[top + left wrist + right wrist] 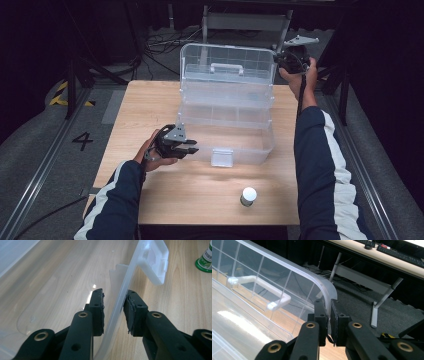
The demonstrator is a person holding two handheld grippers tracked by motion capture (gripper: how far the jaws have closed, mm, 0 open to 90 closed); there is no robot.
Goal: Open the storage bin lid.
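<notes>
A clear plastic toolbox (250,145) stands open on the wooden table (150,100), its lid (200,57) raised upright at the back. My right gripper (281,56) is up at the lid's far right corner, and its jaws (329,302) are shut on the lid's curved rim (325,287). At the box's front left corner is my left gripper (191,148). It (115,298) straddles the front wall (125,285): the outer pad (131,310) lies against the wall, while a gap shows beside the inner pad (98,312).
A small bottle (248,196) with a white cap and green label (205,260) stands near the table's front edge, right of centre. The box's front latch (222,157) hangs down. A white handle (259,287) sits on the lid. Table legs and cables lie beyond.
</notes>
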